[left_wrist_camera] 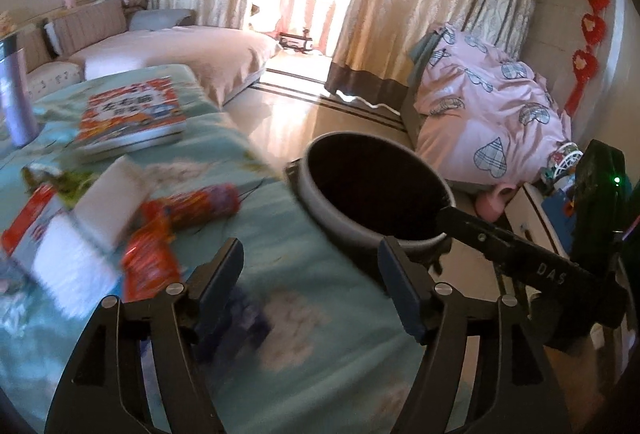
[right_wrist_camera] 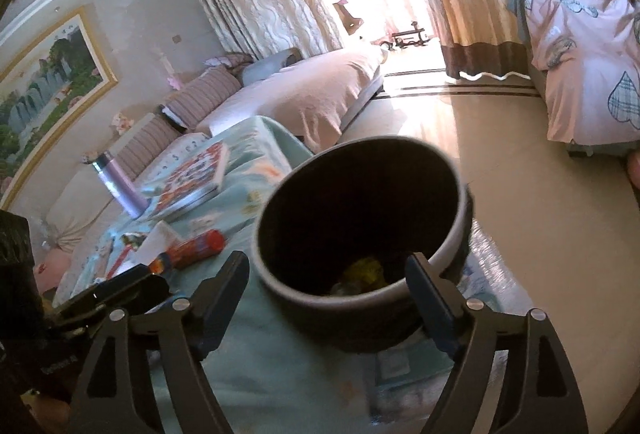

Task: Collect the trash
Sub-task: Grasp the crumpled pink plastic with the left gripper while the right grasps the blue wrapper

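Sunlit curtains and a pink-covered sofa back a tabletop [left_wrist_camera: 304, 274] draped in pale teal cloth. From the left lie a purple flask [left_wrist_camera: 16, 98], a picture book [left_wrist_camera: 132, 114], white boxes and red snack wrappers [left_wrist_camera: 192, 210]. Further right, the dark trash bin [right_wrist_camera: 360, 218] stands at the tabletop's edge, yellow scraps inside. Left claw [left_wrist_camera: 312, 290] is spread, empty; right claw [right_wrist_camera: 328, 298] is spread before the bin, gripping nothing.
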Tool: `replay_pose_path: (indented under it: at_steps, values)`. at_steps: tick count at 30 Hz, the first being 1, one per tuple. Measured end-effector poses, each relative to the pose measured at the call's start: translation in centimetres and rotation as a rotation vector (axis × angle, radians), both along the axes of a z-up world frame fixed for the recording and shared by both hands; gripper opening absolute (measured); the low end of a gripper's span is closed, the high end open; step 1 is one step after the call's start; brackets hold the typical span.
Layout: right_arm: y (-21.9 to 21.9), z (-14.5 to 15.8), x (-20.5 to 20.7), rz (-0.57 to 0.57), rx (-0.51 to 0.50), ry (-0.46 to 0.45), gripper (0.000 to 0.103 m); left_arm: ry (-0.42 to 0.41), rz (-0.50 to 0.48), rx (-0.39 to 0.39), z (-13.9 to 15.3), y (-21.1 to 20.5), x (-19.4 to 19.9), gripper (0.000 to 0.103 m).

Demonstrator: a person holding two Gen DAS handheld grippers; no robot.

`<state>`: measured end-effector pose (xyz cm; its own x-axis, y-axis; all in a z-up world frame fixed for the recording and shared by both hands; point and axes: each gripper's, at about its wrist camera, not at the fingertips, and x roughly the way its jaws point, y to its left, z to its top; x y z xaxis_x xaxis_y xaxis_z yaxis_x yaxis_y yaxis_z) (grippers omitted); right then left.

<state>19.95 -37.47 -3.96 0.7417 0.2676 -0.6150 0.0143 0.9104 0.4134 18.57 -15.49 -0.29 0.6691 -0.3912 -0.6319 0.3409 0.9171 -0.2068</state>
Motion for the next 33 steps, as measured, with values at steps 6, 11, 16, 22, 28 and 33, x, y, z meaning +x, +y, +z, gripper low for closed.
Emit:
replay_pose_path:
  at_steps: [6,11,16,22,28,33]
  values:
    - [3.0,-0.5,-1.7,0.04,0.033,0.015,0.085,0.017,0.072,0.006,-1.0,4.7,-2.0,0.071]
    - [6.1,-0.8,-2.9,0.086,0.044,0.026,0.085,0.042,0.147,0.004,-2.0,9.0,-3.4,0.071]
    - [9.2,-1.0,-3.9,0.134,0.051,0.032,0.087,0.048,0.21,0.004,-2.4,12.5,-4.9,0.071]
    - [12.8,-1.4,-4.3,0.195,0.05,0.045,0.088,0.066,0.29,-0.001,-3.1,16.6,-6.0,0.071]
    - [15.3,-1.9,-3.6,0.224,0.064,0.076,0.093,0.091,0.377,-0.012,-3.5,20.3,-5.5,0.079]
    - [16.6,-2.6,-2.9,0.23,0.079,0.117,0.096,0.11,0.437,-0.024,-3.6,22.5,-3.8,0.086]
